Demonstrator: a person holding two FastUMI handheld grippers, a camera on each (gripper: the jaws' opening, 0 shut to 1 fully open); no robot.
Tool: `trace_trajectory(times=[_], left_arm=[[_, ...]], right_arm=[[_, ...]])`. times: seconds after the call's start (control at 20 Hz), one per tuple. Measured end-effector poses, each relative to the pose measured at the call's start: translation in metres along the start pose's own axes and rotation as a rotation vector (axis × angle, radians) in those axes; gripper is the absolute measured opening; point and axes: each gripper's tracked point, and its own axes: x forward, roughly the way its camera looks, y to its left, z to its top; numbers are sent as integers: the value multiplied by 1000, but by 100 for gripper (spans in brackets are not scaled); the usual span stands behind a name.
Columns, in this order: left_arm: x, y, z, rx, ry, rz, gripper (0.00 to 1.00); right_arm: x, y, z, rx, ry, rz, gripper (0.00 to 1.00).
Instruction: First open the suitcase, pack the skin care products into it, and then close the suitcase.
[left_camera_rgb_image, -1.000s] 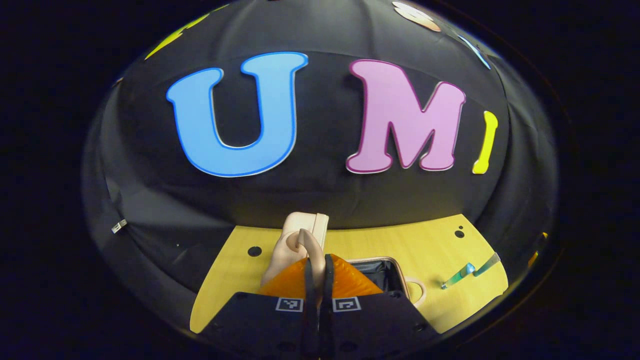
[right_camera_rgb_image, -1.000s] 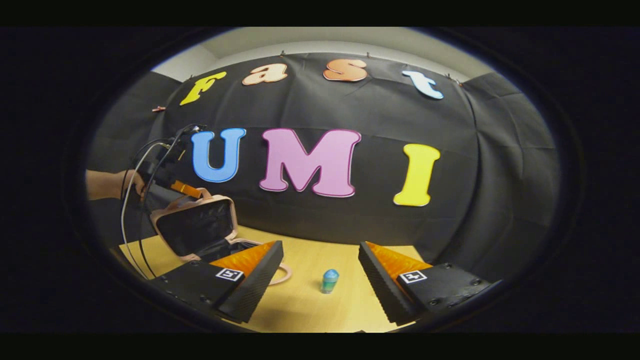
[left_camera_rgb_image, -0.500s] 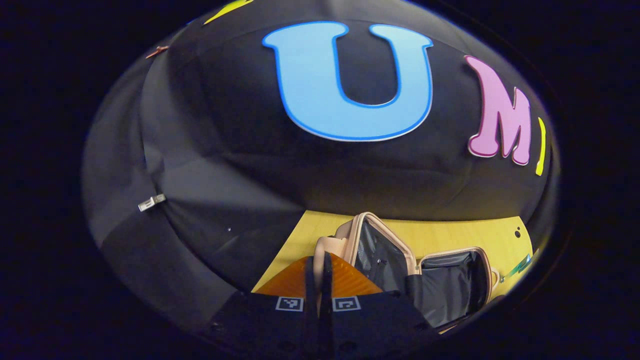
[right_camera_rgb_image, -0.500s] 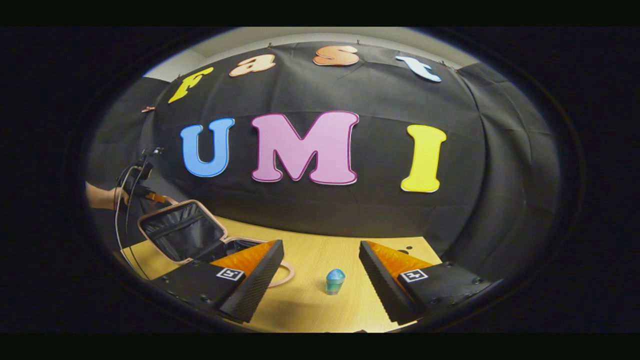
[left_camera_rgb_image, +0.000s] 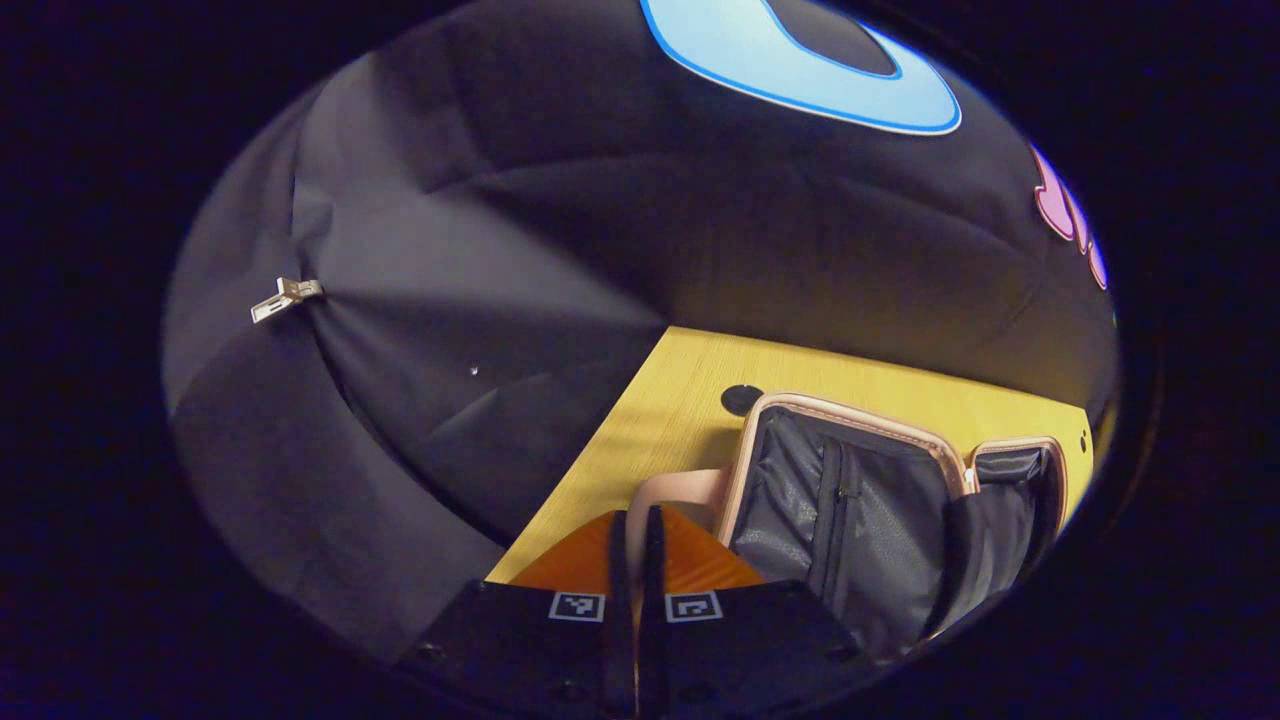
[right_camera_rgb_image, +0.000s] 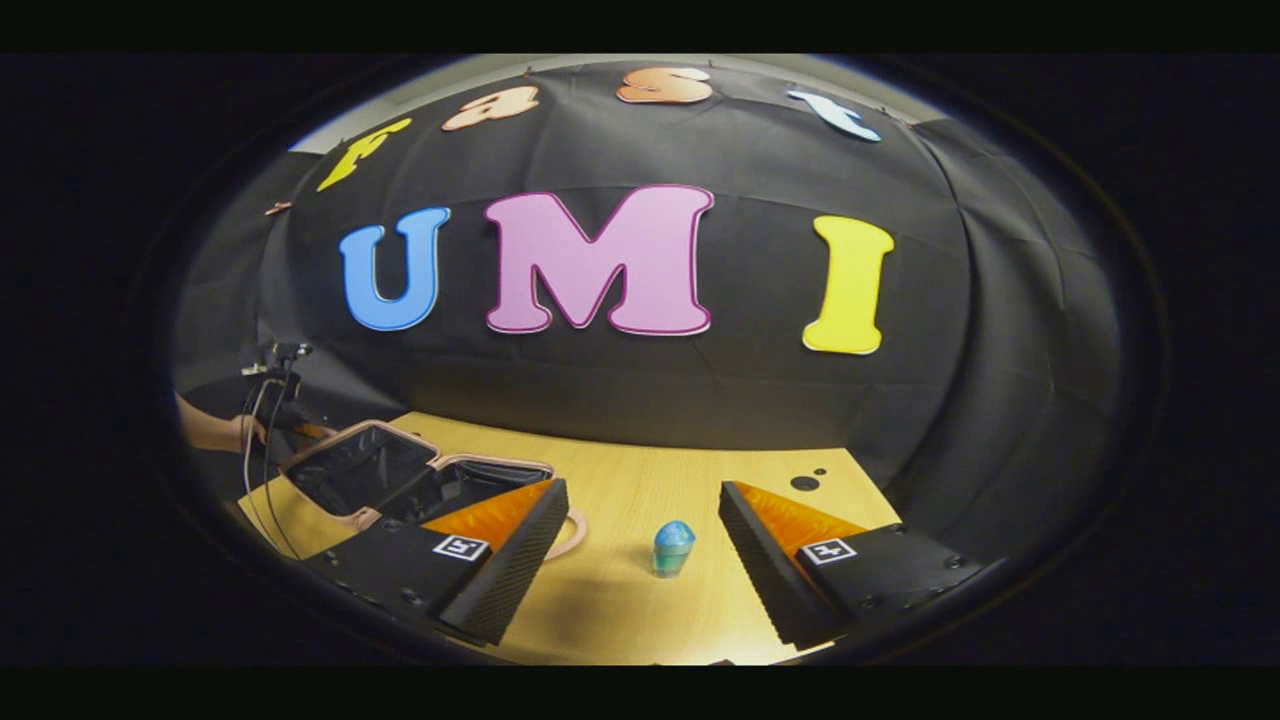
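Now we see the suitcase (right_camera_rgb_image: 420, 480) lying open at the left of the wooden table (right_camera_rgb_image: 640, 600), its lid (left_camera_rgb_image: 850, 500) folded back toward the far left and showing a dark lining inside a pale pink rim. In the left gripper view our left gripper (left_camera_rgb_image: 636, 530) has its fingers pressed together on the pink handle (left_camera_rgb_image: 675, 490) at the lid's edge, clamped on it. In the right gripper view a hand (right_camera_rgb_image: 225, 432) with trailing cables holds that gripper just beyond the lid. Our right gripper (right_camera_rgb_image: 640, 520) hangs with its fingers spread wide apart and nothing between them. Between those fingers, farther off, a small blue-green skin care bottle (right_camera_rgb_image: 672, 548) stands upright on the table, near the middle and well apart from the suitcase. A pink loop (right_camera_rgb_image: 572, 530) lies on the table beside the case's near right corner.
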Motion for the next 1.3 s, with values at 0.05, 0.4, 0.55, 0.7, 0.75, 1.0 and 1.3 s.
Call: trace_trajectory(times=[0.05, 0.4, 0.55, 0.7, 0.75, 1.0, 1.3], left_arm=[[5, 5, -1, 6, 0, 14, 10], [-22, 14, 28, 67, -96, 18, 64], [-75, -6, 66, 89, -235, -2, 98], [-150, -54, 94, 65, -395, -85, 98], [-176, -68, 97, 73, -440, -114, 98], [-270, -180, 57, 172, -515, -266, 98], [-329, -355, -25, 256, -466, -448, 98]], right_arm=[[-2, 0, 0, 1, 2, -12, 96], [-19, -9, 10, 5, -38, -93, 96], [-31, -16, 17, 38, -55, -134, 100], [-44, -24, 23, 37, -78, -170, 96], [-47, -29, 24, 23, -90, -181, 96], [-58, -66, 22, 52, -107, -226, 96], [-53, -124, -15, 105, -44, -202, 96]])
